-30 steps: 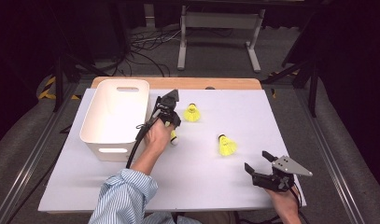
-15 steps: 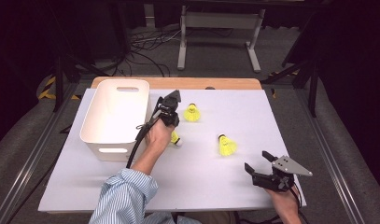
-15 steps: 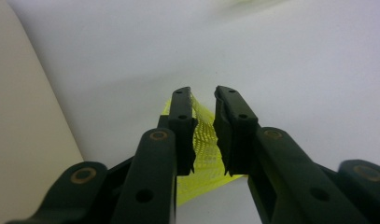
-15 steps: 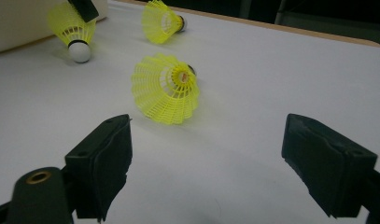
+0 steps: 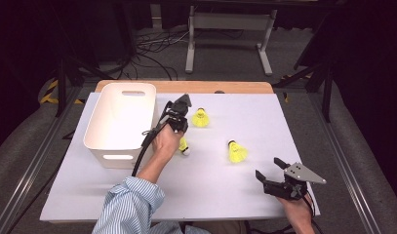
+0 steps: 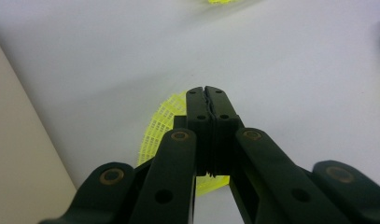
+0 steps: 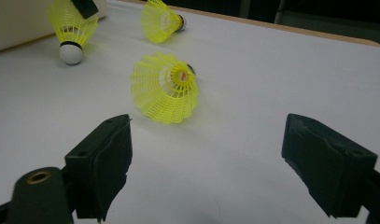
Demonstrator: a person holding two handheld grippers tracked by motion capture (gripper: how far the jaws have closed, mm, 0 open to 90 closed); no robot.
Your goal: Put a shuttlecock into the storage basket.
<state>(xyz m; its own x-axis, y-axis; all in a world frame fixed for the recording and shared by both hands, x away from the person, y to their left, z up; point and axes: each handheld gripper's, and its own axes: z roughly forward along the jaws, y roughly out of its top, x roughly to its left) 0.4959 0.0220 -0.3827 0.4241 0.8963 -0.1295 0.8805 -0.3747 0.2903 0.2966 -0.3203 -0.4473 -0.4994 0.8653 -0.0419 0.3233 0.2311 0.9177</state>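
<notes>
The left gripper [image 5: 182, 130] points down at the white table [image 5: 225, 195], just right of a white plastic bin [image 5: 119, 122]. Its jaws have just been closing and now pinch the skirt of a yellow shuttlecock [image 5: 184, 146], whose white cork tip pokes out beside the person's hand. A second shuttlecock [image 5: 201, 118] lies just beyond the gripper, and a third shuttlecock [image 5: 237, 152] lies farther right, in the middle of the table. The right gripper [image 5: 270, 171] rests near the table's right front corner, jaws spread, holding nothing.

Through the left gripper view, the two black jaws are pressed together at the tips, with the yellow mesh skirt [image 6: 160, 127] fanning out to the left behind them and a sliver showing below. The bin wall [image 6: 19, 154] runs along the left edge.

Through the right gripper view, the wide-open jaws frame the third shuttlecock [image 7: 165, 87] lying on its side. Farther off, the held shuttlecock [image 7: 71, 29] hangs cork-down, its cork at or just above the table.

The grip appears to catch only a thin edge of flexible mesh, so the skirt could slip free or crumple on lifting, and the shuttlecock might drop short of the bin or clip its rim.
</notes>
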